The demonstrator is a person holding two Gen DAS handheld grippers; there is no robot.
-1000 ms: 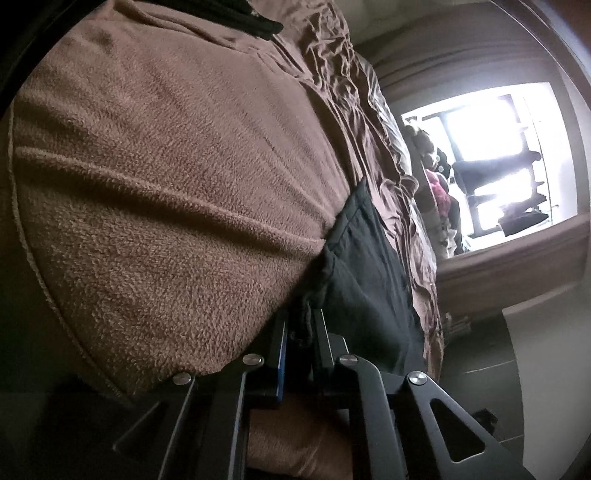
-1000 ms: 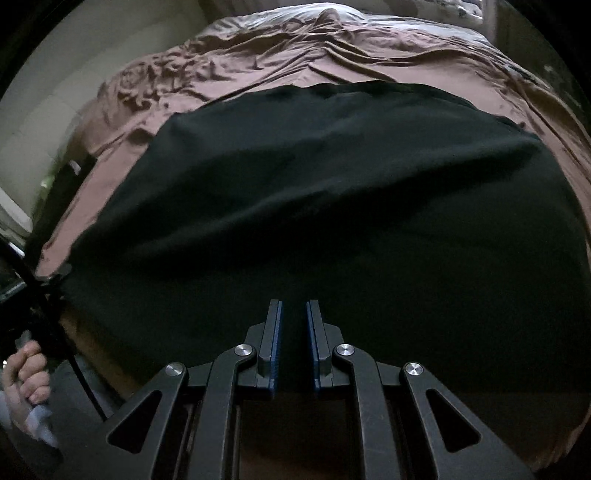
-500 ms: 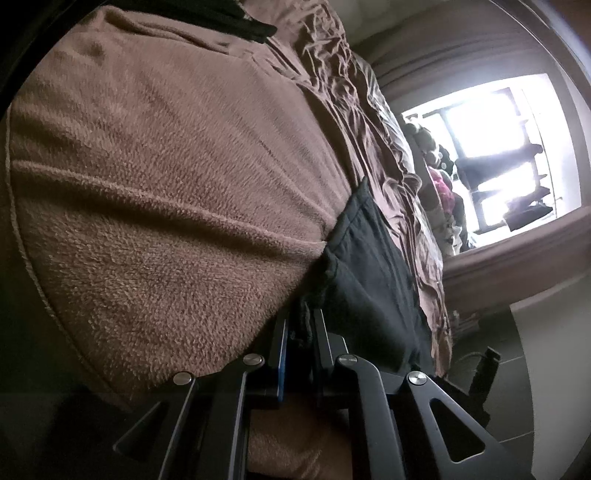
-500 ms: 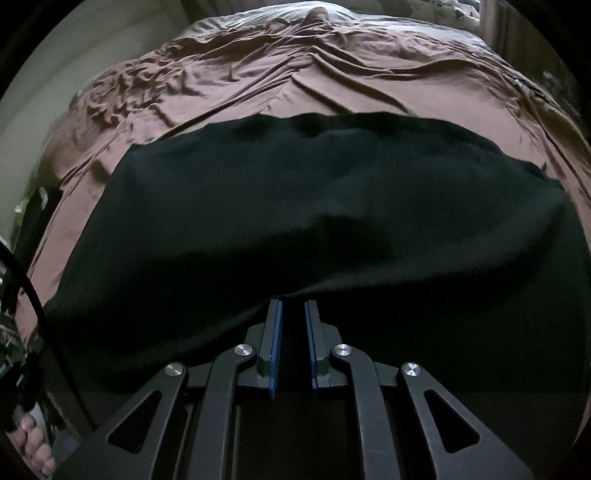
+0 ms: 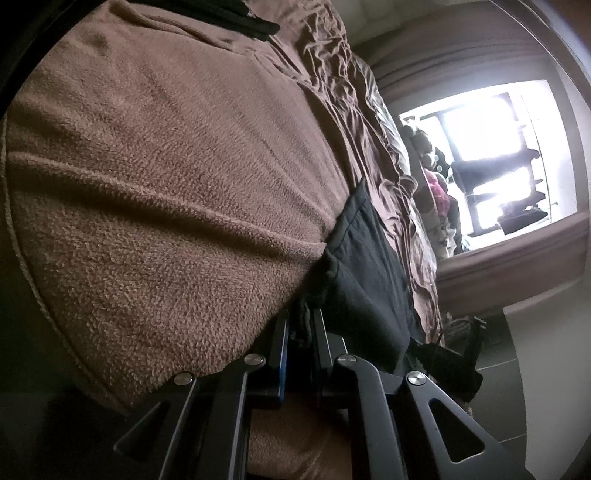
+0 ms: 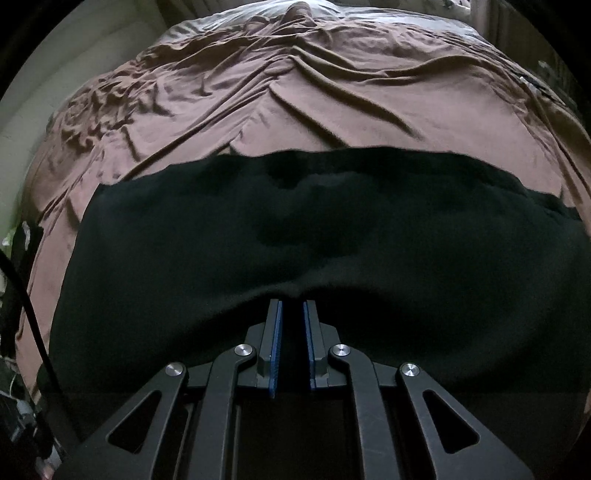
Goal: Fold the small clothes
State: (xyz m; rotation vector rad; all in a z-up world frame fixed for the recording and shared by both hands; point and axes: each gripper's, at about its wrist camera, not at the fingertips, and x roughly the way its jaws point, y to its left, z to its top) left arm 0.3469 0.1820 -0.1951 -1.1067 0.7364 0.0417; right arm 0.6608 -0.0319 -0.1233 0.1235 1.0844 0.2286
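A: Since a second ago the black cloth (image 6: 317, 254) covers less of the right wrist view; its far edge has dropped from the upper third to about mid-frame, baring more of the brown sheet (image 6: 295, 96) above it

B: And the right gripper (image 6: 292, 306)?

A: Lower centre of its frame, jaws narrow, blue pads nearly together. A fold of the black cloth bunches right at the tips, so it is pinching that edge

B: The left one?

A: The left gripper (image 5: 300, 325) sits at the bottom centre of its view, jaws narrow too, clamped on a dark bunched corner of the same cloth (image 5: 365, 280). That view looks much as it did a second ago

B: Where does the cloth lie there?

A: It runs from the tips up and to the right, a dark strip between the fleece blanket (image 5: 166, 192) filling the left of the frame and the rumpled sheet (image 5: 340, 92) beyond

B: Anything else?

A: A bright window (image 5: 487, 158) at the upper right of the left view, with dark shapes in front too glared to make out. More black fabric (image 5: 236, 18) shows at the top edge, above the blanket
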